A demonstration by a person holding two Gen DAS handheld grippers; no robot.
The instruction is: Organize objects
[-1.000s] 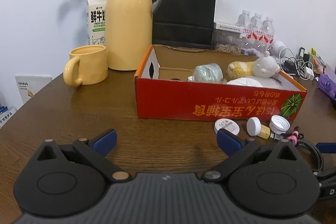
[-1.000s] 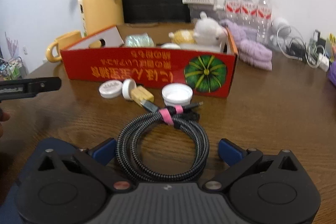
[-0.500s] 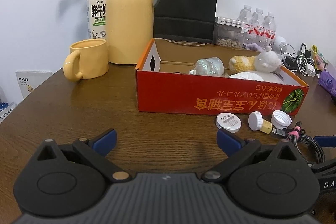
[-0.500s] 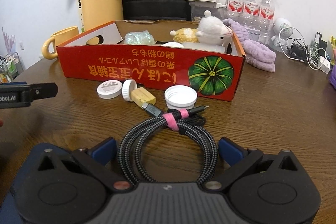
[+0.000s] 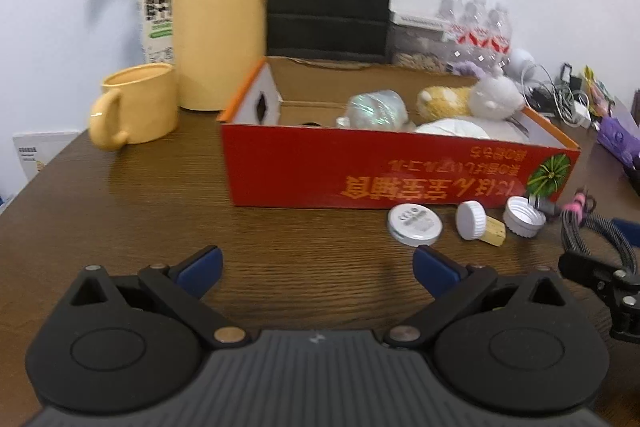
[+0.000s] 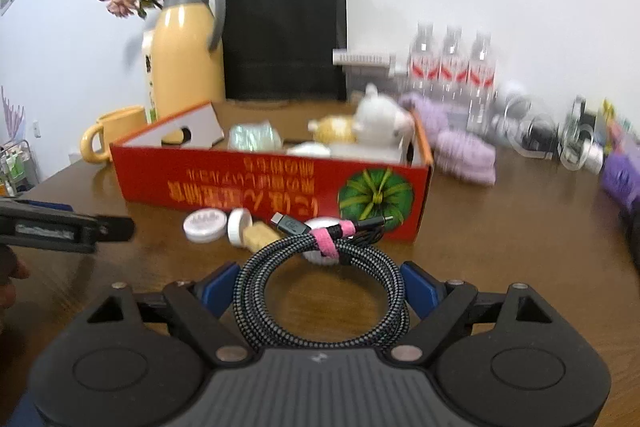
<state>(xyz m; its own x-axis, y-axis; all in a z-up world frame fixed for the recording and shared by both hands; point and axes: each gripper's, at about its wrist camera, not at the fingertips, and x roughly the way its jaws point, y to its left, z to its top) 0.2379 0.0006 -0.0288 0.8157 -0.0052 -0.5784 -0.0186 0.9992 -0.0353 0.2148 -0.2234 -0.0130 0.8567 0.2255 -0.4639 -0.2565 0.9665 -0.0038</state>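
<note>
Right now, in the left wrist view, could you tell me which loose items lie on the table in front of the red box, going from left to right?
Flat white round tin → white-capped cork stopper → white screw cap → coiled braided cable with a pink strap.

Bright, even light; motion blur, fisheye-bent edges.

Braided fabric cable (image 6: 320,291), glossy cardboard box (image 6: 256,187), grained wooden table (image 6: 500,239).
</note>
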